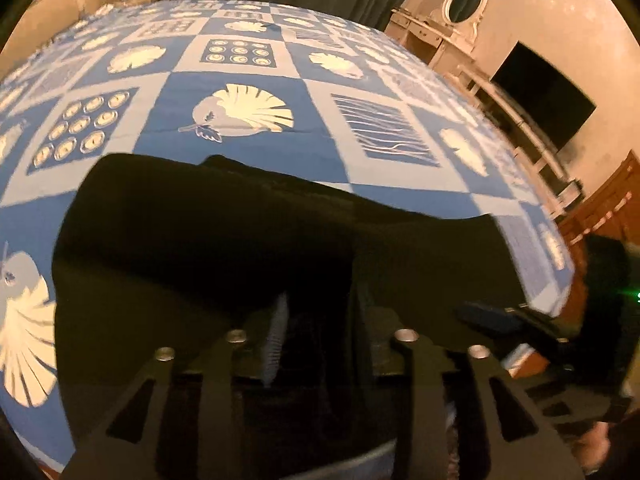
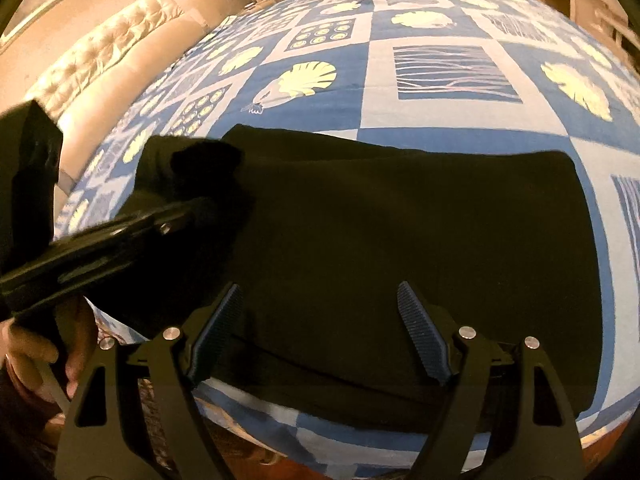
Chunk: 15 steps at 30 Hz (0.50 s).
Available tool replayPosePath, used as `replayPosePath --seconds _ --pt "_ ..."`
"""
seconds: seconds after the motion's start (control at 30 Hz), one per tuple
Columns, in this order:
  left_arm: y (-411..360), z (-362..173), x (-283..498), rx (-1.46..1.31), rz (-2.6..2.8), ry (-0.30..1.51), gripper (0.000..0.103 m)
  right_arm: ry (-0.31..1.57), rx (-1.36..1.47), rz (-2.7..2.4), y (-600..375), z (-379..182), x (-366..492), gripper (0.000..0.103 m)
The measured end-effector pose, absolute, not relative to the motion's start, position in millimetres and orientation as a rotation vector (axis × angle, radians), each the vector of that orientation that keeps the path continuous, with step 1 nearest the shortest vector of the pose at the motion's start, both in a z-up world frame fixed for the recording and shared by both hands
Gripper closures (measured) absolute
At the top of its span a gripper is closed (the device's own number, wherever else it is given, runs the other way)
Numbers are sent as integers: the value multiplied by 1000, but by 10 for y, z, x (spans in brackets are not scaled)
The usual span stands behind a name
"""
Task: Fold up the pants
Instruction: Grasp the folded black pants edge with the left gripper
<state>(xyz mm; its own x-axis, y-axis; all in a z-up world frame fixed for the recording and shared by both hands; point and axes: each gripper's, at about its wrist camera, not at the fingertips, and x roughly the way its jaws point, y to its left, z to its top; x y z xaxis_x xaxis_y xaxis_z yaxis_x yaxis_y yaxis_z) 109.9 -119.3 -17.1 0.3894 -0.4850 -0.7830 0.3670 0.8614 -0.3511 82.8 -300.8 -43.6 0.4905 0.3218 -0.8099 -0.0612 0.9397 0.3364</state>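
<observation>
- The black pants lie folded on the bed's blue patterned cover, near its front edge.
- The right hand-held gripper hovers over them, fingers spread wide.
- The left hand-held gripper pinches the pants' left end.

Left gripper clamping black pants, blue bedspread
</observation>
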Motion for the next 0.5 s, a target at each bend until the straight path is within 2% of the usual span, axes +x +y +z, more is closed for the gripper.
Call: replayPosePath --seconds 0.03,0.1,0.2,0.27,0.37,0.5 --pt "-1168 -116 1061 -166 -559 1040 56 1036 295 239 -3035 -429 830 23" --pt "-1086 11 977 -220 -573 1021 54 1037 348 250 -3093 -405 822 23" --pt "-824 291 824 -256 -538 932 27 1041 477 320 -3155 -369 825 23" --pt "-578 432 747 -284 -487 868 27 1041 564 382 -3152 -350 847 13" --pt "-94 499 725 -324 -369 829 24 1043 662 461 -3055 -355 915 13" --pt "450 249 824 -426 -209 879 23 1087 703 474 -2828 -458 1106 13"
